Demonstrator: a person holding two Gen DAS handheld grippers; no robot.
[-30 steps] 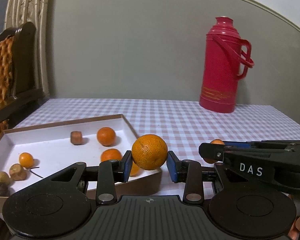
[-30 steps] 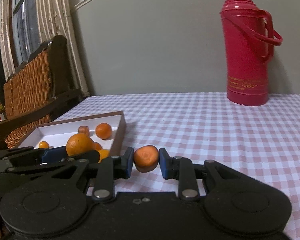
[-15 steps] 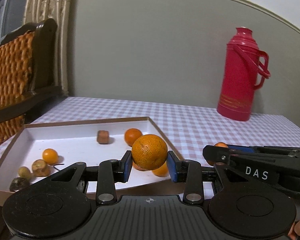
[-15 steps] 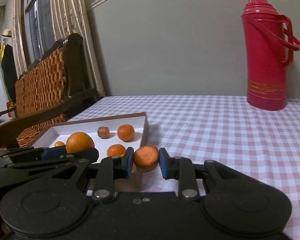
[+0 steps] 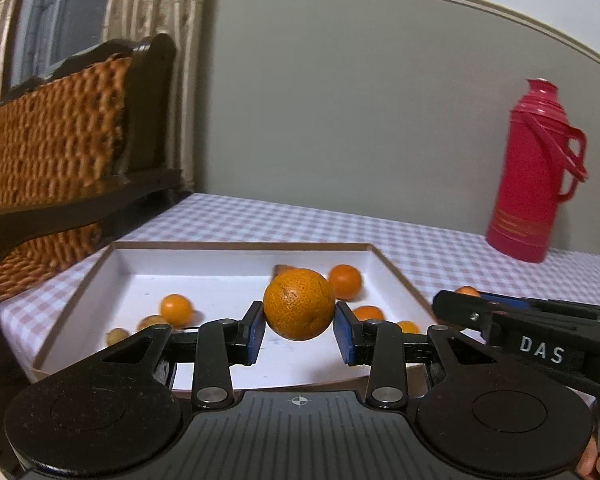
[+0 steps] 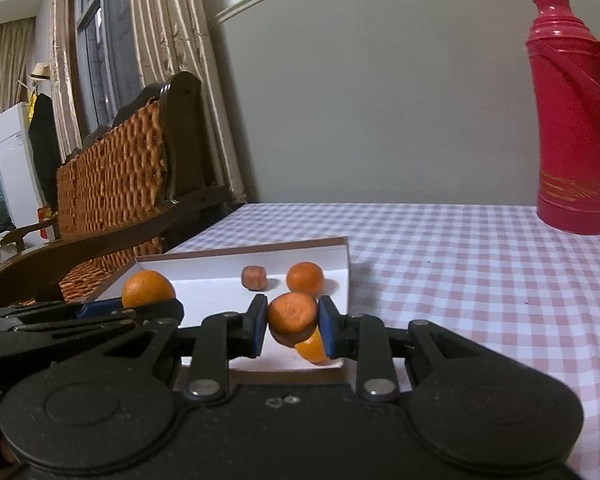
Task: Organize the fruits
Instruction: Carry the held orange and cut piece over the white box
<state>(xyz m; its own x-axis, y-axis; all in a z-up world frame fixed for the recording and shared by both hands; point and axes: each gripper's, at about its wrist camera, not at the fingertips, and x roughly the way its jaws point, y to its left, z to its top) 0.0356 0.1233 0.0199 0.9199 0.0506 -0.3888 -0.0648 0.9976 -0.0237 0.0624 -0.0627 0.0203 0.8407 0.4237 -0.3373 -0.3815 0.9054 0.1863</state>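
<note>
My left gripper (image 5: 299,333) is shut on a large orange (image 5: 299,304), held above the near part of a shallow white box (image 5: 236,258) with a brown rim. My right gripper (image 6: 293,326) is shut on a small flattened orange fruit (image 6: 292,315), over the box's near right corner (image 6: 345,256). Several small oranges (image 5: 344,281) and a brown fruit (image 6: 254,277) lie inside the box. In the right wrist view the left gripper with its orange (image 6: 148,289) shows at the left. In the left wrist view the right gripper's finger (image 5: 512,320) reaches in from the right.
A red thermos (image 5: 534,176) stands at the table's far right on the pink checked cloth (image 6: 460,264). A wicker-backed wooden bench (image 6: 116,184) stands beyond the table's left edge, with curtains behind it.
Both grippers have moved left with their fruits, from beside the box's right edge to over the box. The thermos has slid right in both views.
</note>
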